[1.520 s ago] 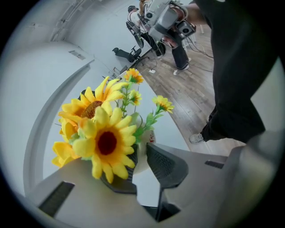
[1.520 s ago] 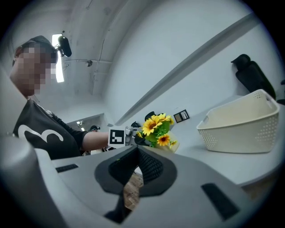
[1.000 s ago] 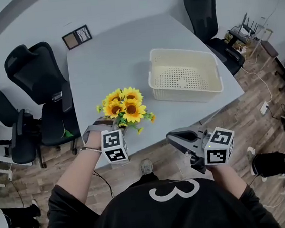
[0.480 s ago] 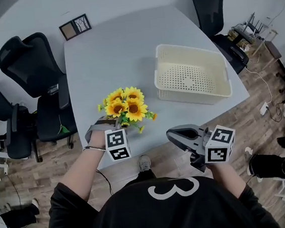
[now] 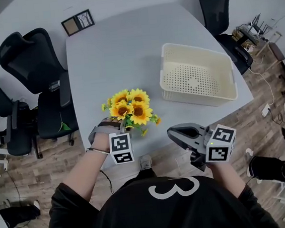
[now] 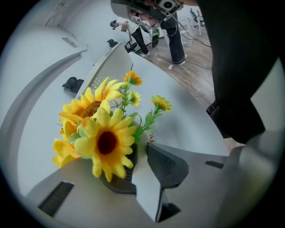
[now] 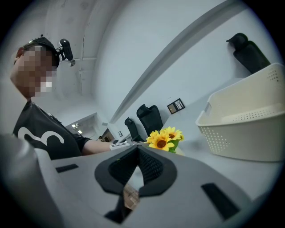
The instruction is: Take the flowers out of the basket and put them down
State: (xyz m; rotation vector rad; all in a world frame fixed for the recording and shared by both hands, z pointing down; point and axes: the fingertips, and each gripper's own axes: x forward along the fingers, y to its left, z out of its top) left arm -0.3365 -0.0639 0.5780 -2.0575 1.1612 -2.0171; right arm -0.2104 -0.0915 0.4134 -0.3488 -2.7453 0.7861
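flowers point(image 5: 131, 109): yellow petals, dark red-brown centres, green leaves
basket point(image 5: 197, 96): cream all over; bottom and walls perforated in a regular grid of small holes
table point(image 5: 111, 53): plain pale grey, no pattern
left gripper point(image 6: 138, 147): grey body, black pads with fine dotted texture, white cube with black square markers
right gripper point(image 7: 137, 149): same grey and black; black-on-white marker cube
chairs point(image 5: 30, 57): black
floor point(image 5: 61, 160): brown wood planks
shirt point(image 5: 168, 209): black, white figure on the chest
picture frame point(image 5: 77, 22): dark border, one brown panel
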